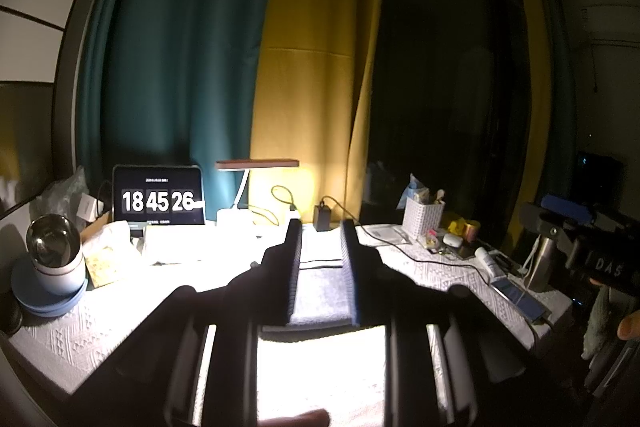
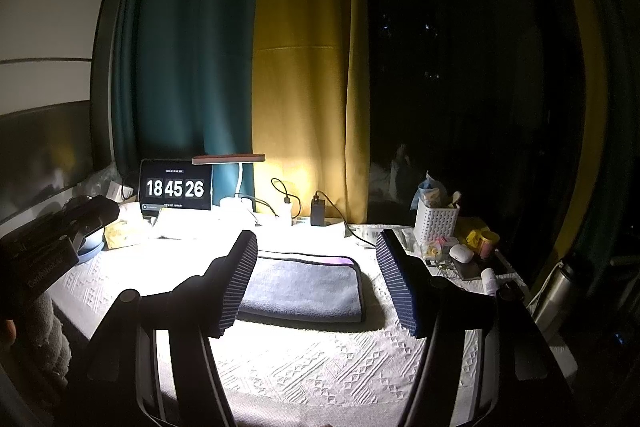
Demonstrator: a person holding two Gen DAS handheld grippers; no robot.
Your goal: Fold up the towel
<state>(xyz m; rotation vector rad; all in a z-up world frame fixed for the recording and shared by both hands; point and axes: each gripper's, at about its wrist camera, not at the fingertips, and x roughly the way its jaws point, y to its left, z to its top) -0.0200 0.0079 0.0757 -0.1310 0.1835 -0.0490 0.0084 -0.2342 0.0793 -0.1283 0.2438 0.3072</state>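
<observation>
A grey towel [image 2: 304, 287] with dark edging lies folded into a flat rectangle on the white patterned tablecloth [image 2: 320, 359] under the desk lamp. My right gripper [image 2: 318, 247] is open wide and empty, held above and in front of the towel, its fingers either side of it. In the left wrist view the towel [image 1: 322, 291] shows between my fingers. My left gripper [image 1: 320, 227] is open with a narrower gap, empty, above the towel. The right gripper's body [image 1: 584, 247] shows at the right edge there; the left gripper's body [image 2: 44, 247] shows at the left of the right wrist view.
A tablet clock [image 2: 175, 189] reading 18 45 26, a desk lamp [image 2: 229, 159], a charger [image 2: 318, 211] with cables stand at the back. A white basket [image 2: 436, 223], small items and a phone [image 1: 520, 301] lie right. A steel cup on blue plates [image 1: 52, 259] stands left.
</observation>
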